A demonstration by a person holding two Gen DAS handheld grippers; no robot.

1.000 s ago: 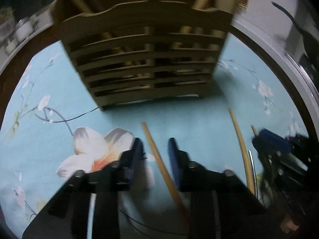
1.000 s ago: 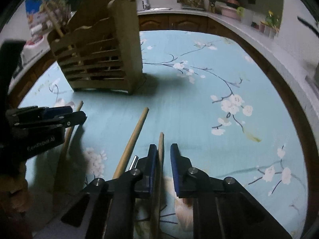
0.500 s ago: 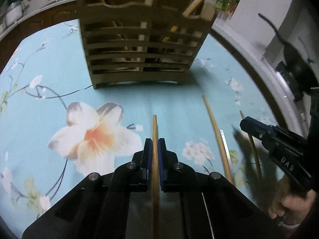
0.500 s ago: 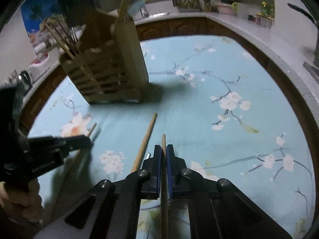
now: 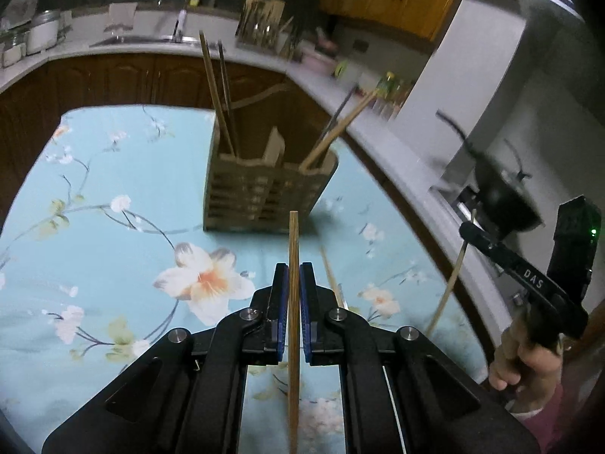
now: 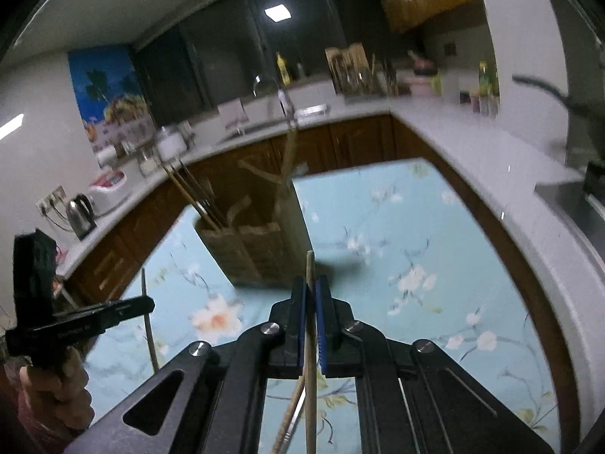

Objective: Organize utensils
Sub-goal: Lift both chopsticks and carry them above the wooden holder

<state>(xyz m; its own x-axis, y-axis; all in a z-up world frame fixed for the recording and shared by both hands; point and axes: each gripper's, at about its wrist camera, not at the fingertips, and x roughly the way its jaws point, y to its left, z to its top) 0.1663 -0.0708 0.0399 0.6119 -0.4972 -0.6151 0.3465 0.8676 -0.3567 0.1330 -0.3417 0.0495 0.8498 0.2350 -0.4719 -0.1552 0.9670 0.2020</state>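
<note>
My left gripper (image 5: 293, 276) pinches a wooden chopstick (image 5: 293, 249), tip toward the slatted wooden utensil holder (image 5: 264, 193) just beyond. My right gripper (image 6: 311, 291) clamps a second chopstick (image 6: 310, 268) beside that holder; another chopstick (image 5: 329, 272) lies on the floral tablecloth (image 5: 113, 174) nearer me.

Your right gripper (image 6: 311, 295) clamps 1 wooden chopstick (image 6: 310, 325), tip pointing to 12 o'clock at the slatted wooden holder (image 6: 257, 253).

text: "DAS" | on: right gripper (image 5: 529, 283) side | other lettering: unreadable
</note>
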